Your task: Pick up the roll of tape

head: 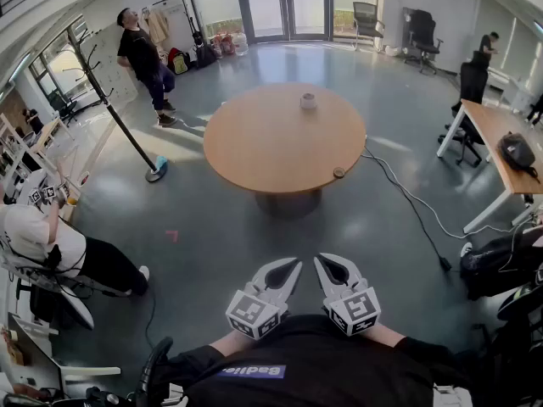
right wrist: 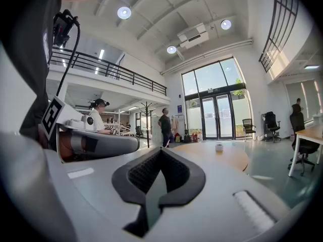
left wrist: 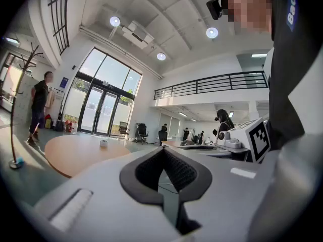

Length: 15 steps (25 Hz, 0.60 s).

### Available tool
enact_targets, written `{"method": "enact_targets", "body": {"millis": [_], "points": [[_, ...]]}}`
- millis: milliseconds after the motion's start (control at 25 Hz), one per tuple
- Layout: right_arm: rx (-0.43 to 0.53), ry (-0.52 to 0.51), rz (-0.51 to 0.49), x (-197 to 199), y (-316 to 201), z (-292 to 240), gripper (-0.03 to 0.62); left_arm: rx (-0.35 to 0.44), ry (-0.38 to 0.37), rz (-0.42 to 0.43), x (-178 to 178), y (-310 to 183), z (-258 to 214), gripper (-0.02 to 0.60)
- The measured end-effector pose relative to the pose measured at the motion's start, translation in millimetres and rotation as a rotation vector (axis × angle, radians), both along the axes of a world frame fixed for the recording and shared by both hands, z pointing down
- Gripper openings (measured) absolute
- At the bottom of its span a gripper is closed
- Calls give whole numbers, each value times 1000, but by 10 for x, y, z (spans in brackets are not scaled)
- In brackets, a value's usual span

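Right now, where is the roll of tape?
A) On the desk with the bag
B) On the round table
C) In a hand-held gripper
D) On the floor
B. The roll of tape sits on the far side of the round wooden table, well away from the left hand-held gripper and the right hand-held gripper, which are both shut with nothing in them.

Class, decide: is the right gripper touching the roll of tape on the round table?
Apart. The head view shows the roll of tape far off on the round table, with a stretch of floor between the table and the right gripper.
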State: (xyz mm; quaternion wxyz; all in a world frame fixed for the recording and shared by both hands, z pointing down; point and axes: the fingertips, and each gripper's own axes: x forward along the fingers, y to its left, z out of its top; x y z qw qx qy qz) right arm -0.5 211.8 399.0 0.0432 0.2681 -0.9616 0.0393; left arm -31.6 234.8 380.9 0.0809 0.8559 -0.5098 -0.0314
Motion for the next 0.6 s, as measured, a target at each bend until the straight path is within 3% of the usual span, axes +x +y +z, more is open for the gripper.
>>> {"method": "enact_targets", "body": {"millis": [600], "points": [[-36, -38, -17, 228, -177, -1, 2, -20, 1, -8, 224, -178, 10, 18]]}}
